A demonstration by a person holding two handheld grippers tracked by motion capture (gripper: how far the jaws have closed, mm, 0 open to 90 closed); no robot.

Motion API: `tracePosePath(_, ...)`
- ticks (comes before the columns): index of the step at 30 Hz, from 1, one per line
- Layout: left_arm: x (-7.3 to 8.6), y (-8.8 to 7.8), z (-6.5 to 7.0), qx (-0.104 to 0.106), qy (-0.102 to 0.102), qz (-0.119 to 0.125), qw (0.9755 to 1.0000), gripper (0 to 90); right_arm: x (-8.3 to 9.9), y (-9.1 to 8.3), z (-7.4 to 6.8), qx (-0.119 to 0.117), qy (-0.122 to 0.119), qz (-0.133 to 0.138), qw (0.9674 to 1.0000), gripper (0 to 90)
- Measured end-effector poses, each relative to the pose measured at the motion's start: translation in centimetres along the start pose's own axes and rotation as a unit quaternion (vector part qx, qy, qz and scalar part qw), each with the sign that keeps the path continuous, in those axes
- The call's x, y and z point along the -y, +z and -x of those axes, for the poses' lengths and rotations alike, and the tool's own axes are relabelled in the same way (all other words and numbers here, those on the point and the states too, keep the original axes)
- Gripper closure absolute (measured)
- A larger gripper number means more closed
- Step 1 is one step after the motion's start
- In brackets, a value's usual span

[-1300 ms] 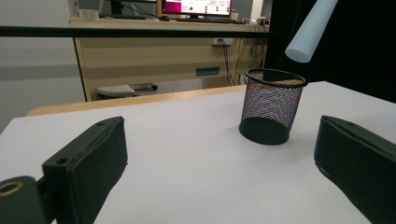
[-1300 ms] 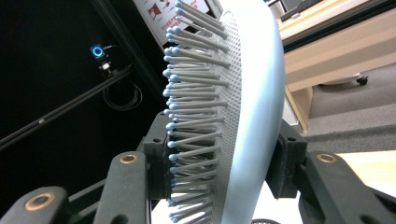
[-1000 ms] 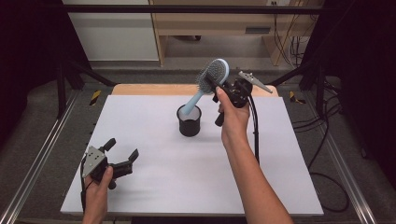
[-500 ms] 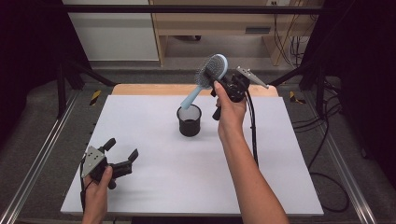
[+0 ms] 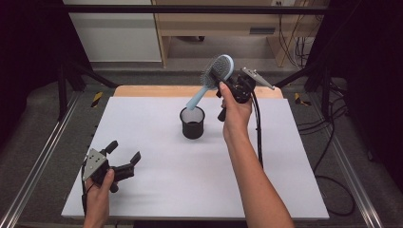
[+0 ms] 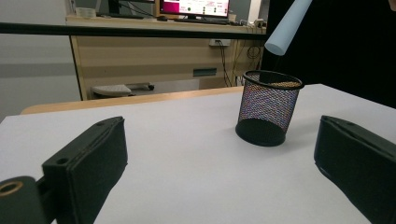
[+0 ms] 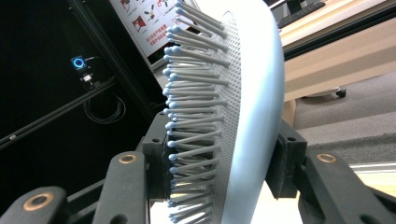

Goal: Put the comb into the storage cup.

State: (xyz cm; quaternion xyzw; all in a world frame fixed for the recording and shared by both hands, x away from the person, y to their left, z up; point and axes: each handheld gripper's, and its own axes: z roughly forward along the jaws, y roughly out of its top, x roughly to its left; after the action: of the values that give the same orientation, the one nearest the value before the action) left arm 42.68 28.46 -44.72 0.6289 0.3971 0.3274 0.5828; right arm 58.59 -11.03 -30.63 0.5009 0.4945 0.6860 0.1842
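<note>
pale blue hairbrush [image 5: 216,76], unlabelled black mesh cup [image 5: 192,122]

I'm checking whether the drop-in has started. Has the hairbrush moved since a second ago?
Yes, slightly. In the high view the hairbrush, clamped in the right gripper, has drifted up and left against the mesh cup.

Right claw [image 5: 227,85] raised and clamped; left claw [image 5: 124,159] gapes low.

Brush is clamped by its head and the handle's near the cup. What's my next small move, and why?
Probably lower the right gripper a little, steering the handle tip into the mesh cup. The hairbrush hangs tilted, its handle end just above the cup's rim, not yet inside, so letting go now would likely drop it on the table.
</note>
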Motion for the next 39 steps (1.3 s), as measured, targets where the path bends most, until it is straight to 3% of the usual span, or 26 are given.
tracePosePath(18, 0.0, 0.2, 0.3, 0.006, 0.002, -0.004, 1.0000, 2.9, -0.2, 0.3, 1.2, 0.014, 0.000, 0.011, 0.9998, 51.8)
tracePosePath(24, 0.0, 0.2, 0.2, 0.005, 0.004, -0.003, 1.0000, 2.9, 0.2, 0.6, 1.4, 0.024, -0.020, -0.001, 0.9995, 51.8)
tracePosePath(39, 0.0, 0.1, 0.1, 0.004, 0.003, -0.002, 1.0000, 2.9, 0.9, 1.2, 1.2, 0.028, -0.037, -0.014, 0.9988, 51.7)
